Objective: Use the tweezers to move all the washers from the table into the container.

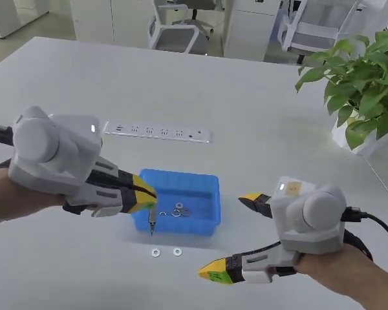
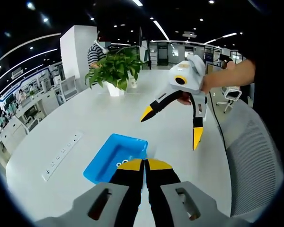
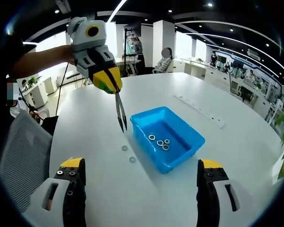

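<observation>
We are working at a broad white table (image 1: pixel 258 116), matte and smooth. A white power strip (image 1: pixel 156 132) lies at 12 o'clock from the blue container (image 1: pixel 187 184). A leafy plant (image 1: pixel 362 77) stands at 2 o'clock by the table's far edge, and office chairs (image 1: pixel 174 29) stand beyond it. The gripper views open up the room: an open-plan office with strip lights (image 3: pixel 118 7) on a dark ceiling, white columns, rows of desks and seated people (image 3: pixel 165 56) far off.

The left gripper (image 1: pixel 145 197) is clenched on the tweezers (image 1: pixel 152 223), which hang points down at the container's near wall. We cannot tell whether the points touch the table. The right gripper (image 1: pixel 231 236) is released, its jaws spread wide, at 4 o'clock from the container and apart from it.

In the head view the contents of the container are a small blurred cluster. The right gripper view lets us count four washers (image 3: pixel 159 143) lying close together on its floor. Two loose washers (image 1: pixel 156 252) lie side by side on the table at 6 o'clock from the container, near the tweezers' points. The left gripper view adds a grey mesh chair back (image 2: pixel 255 161) at the table's edge.
</observation>
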`<action>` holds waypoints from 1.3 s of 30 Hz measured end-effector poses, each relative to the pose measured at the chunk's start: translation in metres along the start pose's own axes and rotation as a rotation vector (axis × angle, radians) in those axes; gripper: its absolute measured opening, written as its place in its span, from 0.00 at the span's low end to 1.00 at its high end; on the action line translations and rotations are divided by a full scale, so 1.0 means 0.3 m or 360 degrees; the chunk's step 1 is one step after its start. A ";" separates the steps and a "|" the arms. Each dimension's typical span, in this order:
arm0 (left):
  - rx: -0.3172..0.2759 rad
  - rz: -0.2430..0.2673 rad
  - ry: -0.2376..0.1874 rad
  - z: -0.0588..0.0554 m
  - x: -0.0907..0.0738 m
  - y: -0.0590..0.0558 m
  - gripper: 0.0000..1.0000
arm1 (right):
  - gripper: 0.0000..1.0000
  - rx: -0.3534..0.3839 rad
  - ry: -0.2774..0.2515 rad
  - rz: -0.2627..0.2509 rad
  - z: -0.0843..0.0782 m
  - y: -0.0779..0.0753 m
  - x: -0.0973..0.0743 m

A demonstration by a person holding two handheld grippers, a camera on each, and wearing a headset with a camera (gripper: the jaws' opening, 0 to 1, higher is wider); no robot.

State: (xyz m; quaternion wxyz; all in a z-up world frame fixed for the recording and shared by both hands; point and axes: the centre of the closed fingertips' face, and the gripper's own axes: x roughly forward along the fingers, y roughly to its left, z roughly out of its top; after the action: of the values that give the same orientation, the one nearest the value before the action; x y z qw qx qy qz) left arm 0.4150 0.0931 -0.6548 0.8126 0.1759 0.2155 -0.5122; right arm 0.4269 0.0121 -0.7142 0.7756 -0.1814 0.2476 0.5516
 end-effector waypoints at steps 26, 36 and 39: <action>-0.0012 -0.0088 -0.0035 -0.072 0.062 -0.053 0.05 | 1.00 0.0060 0.0056 0.0004 -0.066 0.009 0.008; 0.0015 -0.0116 -0.0003 -0.103 0.083 -0.053 0.05 | 1.00 0.0074 0.0060 0.0012 -0.079 0.014 0.019; 0.0018 -0.0122 -0.0014 -0.102 0.083 -0.054 0.05 | 1.00 0.0073 0.0059 0.0015 -0.079 0.014 0.021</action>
State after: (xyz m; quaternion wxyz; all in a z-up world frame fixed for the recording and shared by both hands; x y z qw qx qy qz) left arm 0.4046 0.0831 -0.6950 0.7922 0.1699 0.2156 -0.5450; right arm 0.4203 0.0050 -0.7372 0.7721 -0.1727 0.2754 0.5461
